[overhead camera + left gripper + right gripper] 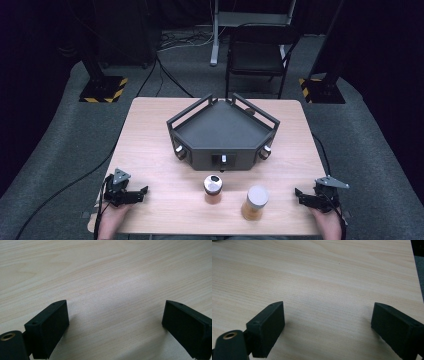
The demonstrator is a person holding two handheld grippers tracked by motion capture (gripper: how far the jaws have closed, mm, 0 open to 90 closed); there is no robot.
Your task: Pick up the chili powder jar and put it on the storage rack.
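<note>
Two jars stand near the table's front edge: a small one with amber contents and a shiny metal lid, and to its right a larger jar with a pale lid. My left gripper rests at the front left of the table, its jaws pointing right toward the jars. It is open, with bare wood between the jaws. At the front right my right gripper points left toward the larger jar. It too is open over bare tabletop. Neither gripper touches a jar.
A black angular tray with raised rails and round knobs sits in the middle of the light wooden table. Beyond the table stand a black chair and two stand bases with yellow-black striped edges.
</note>
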